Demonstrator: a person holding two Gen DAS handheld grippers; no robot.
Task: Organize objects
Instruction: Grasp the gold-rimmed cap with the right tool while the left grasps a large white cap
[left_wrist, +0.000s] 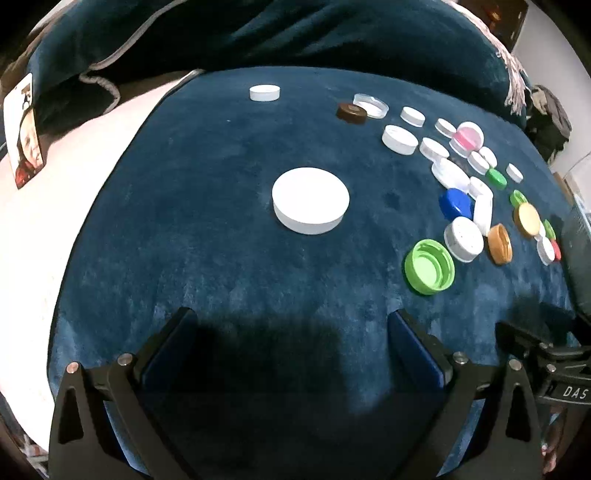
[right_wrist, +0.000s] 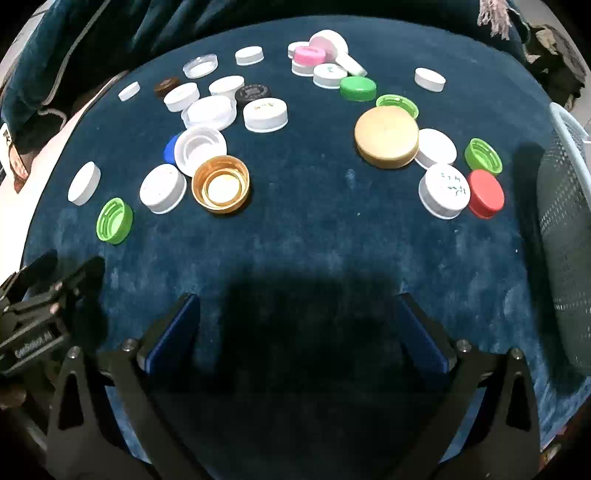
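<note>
On the blue cloth (left_wrist: 207, 206), the left gripper (left_wrist: 291, 332) is hovering spread and empty, facing a lone white lid (left_wrist: 310, 200), seemingly set apart. From the right view, the right gripper (right_wrist: 295, 317) is gaping empty before scattered caps (right_wrist: 221, 110), a basket (right_wrist: 565, 206) waiting beside.
</note>
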